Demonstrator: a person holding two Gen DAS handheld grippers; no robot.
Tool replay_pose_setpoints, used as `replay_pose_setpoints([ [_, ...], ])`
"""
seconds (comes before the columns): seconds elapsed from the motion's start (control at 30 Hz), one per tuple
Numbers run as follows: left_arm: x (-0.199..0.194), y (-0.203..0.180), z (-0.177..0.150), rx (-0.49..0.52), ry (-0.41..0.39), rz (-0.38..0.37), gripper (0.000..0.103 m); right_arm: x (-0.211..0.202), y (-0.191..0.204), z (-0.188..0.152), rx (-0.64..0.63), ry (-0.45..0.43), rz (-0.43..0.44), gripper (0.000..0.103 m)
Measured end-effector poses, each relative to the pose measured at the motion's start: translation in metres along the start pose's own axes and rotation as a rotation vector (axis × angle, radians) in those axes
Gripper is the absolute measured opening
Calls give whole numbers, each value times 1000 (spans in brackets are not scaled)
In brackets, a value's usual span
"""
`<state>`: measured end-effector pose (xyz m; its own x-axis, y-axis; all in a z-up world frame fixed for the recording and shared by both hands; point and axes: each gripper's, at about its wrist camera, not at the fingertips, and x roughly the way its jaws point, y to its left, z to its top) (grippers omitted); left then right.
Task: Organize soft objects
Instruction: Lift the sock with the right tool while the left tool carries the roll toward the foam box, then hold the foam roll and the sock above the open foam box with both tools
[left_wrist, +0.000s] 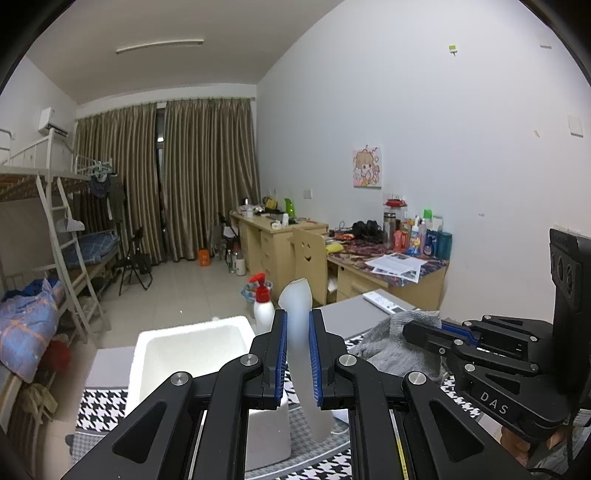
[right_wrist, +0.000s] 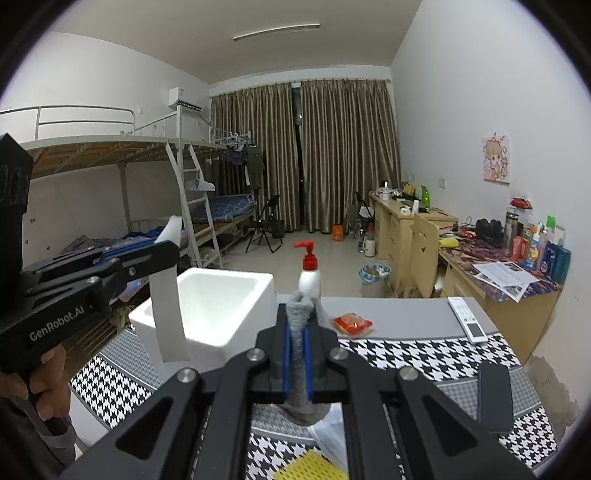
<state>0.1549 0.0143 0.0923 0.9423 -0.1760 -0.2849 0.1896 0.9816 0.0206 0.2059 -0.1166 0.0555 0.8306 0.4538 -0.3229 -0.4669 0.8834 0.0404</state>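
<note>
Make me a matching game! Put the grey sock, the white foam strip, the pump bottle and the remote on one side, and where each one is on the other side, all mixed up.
1. grey sock
2. white foam strip
3. pump bottle
4. remote

A. lying flat on the table
B. pinched in the left gripper
C. standing beside the white foam box
D. pinched in the right gripper

Pairs: 1-D, 2-B, 3-C, 4-A

A black-and-white houndstooth cloth (right_wrist: 424, 358) is covering the grey tabletop (right_wrist: 399, 310); a white foam box (right_wrist: 207, 310) and grey knitted sock (right_wrist: 301, 343) are showing.
</note>
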Motion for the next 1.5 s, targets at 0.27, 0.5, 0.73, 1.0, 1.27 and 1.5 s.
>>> replay_pose_setpoints([
  [0.27, 4, 13, 7, -7, -14, 46, 12, 12, 13, 14, -28, -2, 33, 9],
  [0.5, 9, 32, 11, -19, -6, 110, 12, 25, 26, 28, -49, 0, 78, 9],
  [0.73, 14, 46, 12, -29, 4, 158, 12, 38, 35, 36, -66, 19, 114, 9],
  [1.0, 16, 55, 12, -34, 10, 194, 12, 47, 49, 40, -94, 29, 129, 9],
  [1.27, 20, 62, 11, -33, 22, 228, 12, 57, 54, 43, -109, 48, 156, 9],
  [1.5, 32, 67, 6, -39, 55, 234, 12, 64, 57, 44, -133, 62, 154, 9],
])
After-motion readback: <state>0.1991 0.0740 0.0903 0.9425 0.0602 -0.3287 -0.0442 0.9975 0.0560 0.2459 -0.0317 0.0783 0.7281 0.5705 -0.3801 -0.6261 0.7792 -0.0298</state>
